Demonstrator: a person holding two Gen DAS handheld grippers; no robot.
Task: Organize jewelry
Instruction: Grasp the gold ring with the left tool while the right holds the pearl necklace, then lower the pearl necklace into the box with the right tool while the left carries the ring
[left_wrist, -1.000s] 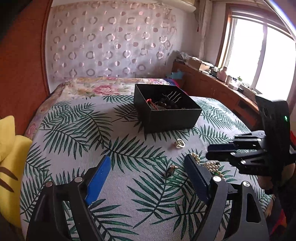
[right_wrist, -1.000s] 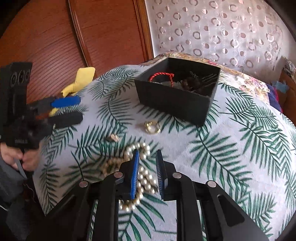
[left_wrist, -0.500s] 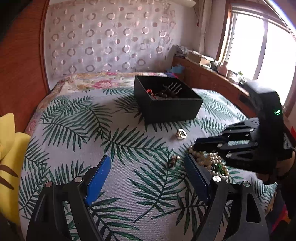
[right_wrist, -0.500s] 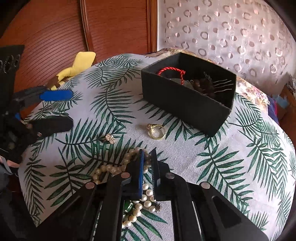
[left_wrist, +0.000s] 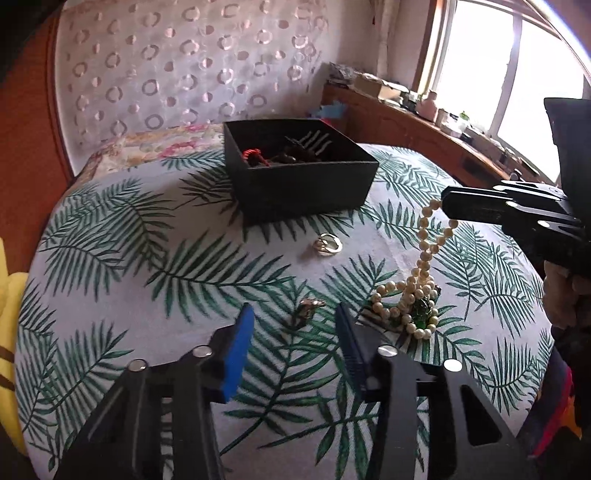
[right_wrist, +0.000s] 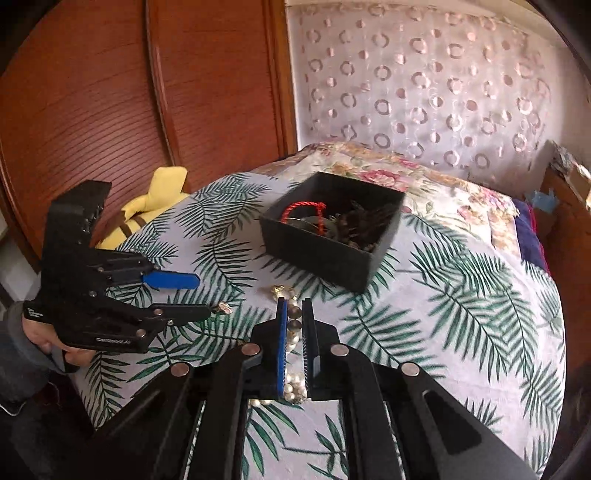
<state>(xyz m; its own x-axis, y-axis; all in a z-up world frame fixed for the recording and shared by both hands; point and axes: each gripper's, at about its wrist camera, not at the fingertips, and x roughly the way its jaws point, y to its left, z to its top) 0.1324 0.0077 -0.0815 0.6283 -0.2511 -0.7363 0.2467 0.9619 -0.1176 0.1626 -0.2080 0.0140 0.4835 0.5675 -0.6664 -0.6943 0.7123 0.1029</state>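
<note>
My right gripper (right_wrist: 294, 306) is shut on a pearl necklace (right_wrist: 294, 325). In the left wrist view the right gripper (left_wrist: 445, 206) is raised, and the pearl necklace (left_wrist: 424, 251) hangs from it in a strand down to a heap with a green stone on the bedspread. My left gripper (left_wrist: 293, 317) is low over the bed with its jaws closing. A small metal trinket (left_wrist: 308, 309) lies between its fingertips, untouched by the pads. A gold ring (left_wrist: 327, 245) lies in front of the black box (left_wrist: 303, 188), which holds a red cord and dark pieces.
The palm-leaf bedspread (left_wrist: 147, 266) covers the bed. A yellow plush toy (right_wrist: 155, 199) lies at the bed's edge beside the wooden wardrobe (right_wrist: 110, 92). A cluttered wooden ledge (left_wrist: 424, 122) runs under the window. A hand (right_wrist: 40, 334) grips the left gripper (right_wrist: 201, 297).
The right gripper shut on the pearl necklace and lifted it, pulling a strand up off the bed. The left gripper moved forward and lower around the trinket, and its jaws narrowed.
</note>
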